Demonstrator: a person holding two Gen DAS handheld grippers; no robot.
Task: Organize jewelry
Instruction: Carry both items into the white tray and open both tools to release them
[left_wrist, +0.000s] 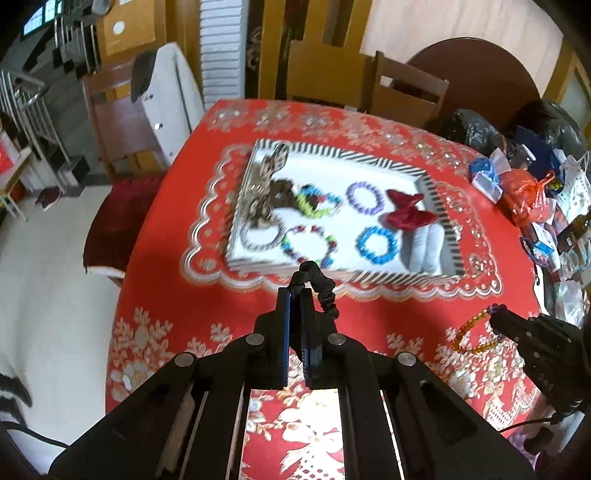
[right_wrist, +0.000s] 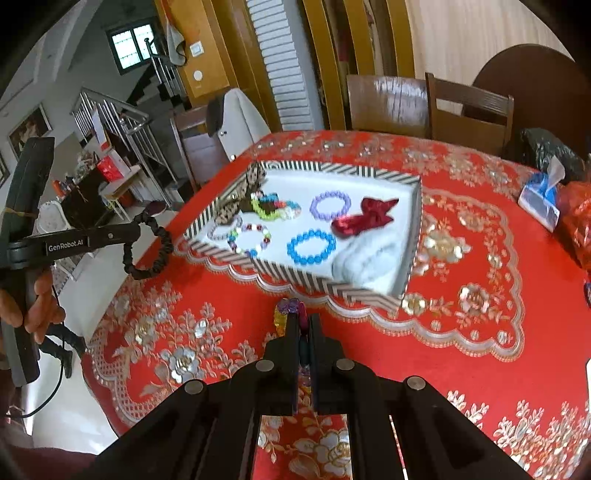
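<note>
Left wrist view shows the left gripper (left_wrist: 300, 275) clamped on a black hair tie (left_wrist: 325, 291) and the right gripper (left_wrist: 495, 314) clamped on an amber bracelet (left_wrist: 467, 332), both near the tray (left_wrist: 439, 206); hanging loops could snag its rim.

A black coiled hair tie (left_wrist: 325, 291) hangs above the red tablecloth. An amber-and-purple beaded bracelet (left_wrist: 476, 332) dangles nearby. Blue (right_wrist: 312, 246), purple (right_wrist: 330, 205) and multicoloured (right_wrist: 249, 240) bead bracelets lie flat in the striped-rim tray (right_wrist: 332, 286).

The left claw (left_wrist: 300, 284) pinched a black hair tie (left_wrist: 322, 281) above the red table (left_wrist: 221, 302), just short of the striped tray (left_wrist: 373, 157).
</note>
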